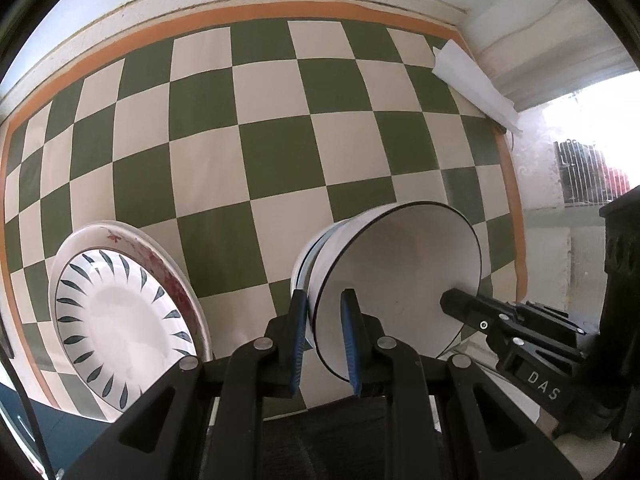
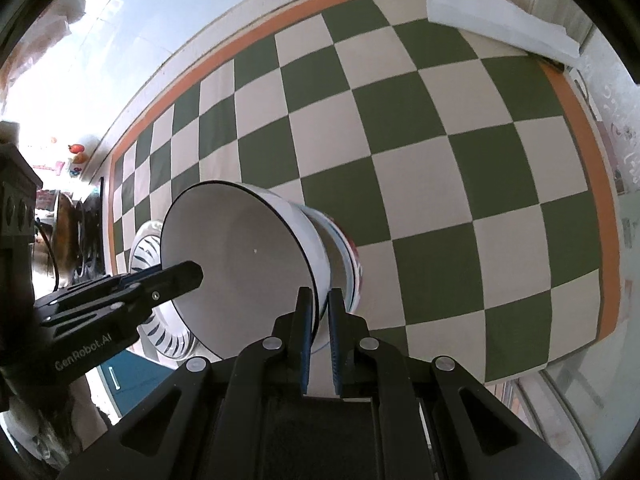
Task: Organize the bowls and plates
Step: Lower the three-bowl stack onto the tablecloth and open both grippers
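A white bowl with a dark rim (image 1: 396, 272) sits nested on top of other bowls on the green-and-cream checkered table (image 1: 280, 152). My left gripper (image 1: 326, 300) is closed on its rim at one side, one finger inside and one outside. My right gripper (image 2: 320, 300) is closed on the rim at the opposite side of the same bowl (image 2: 240, 256). Each gripper shows in the other's view. A stack of plates (image 1: 116, 320), the top one with dark blue leaf marks, lies left of the bowls; it also shows in the right wrist view (image 2: 148, 248).
A folded white paper (image 1: 476, 84) lies at the far right corner of the table and also shows in the right wrist view (image 2: 504, 20). An orange border (image 1: 240, 20) edges the checkered cloth. A dark cabinet (image 1: 624, 264) stands off the table's right side.
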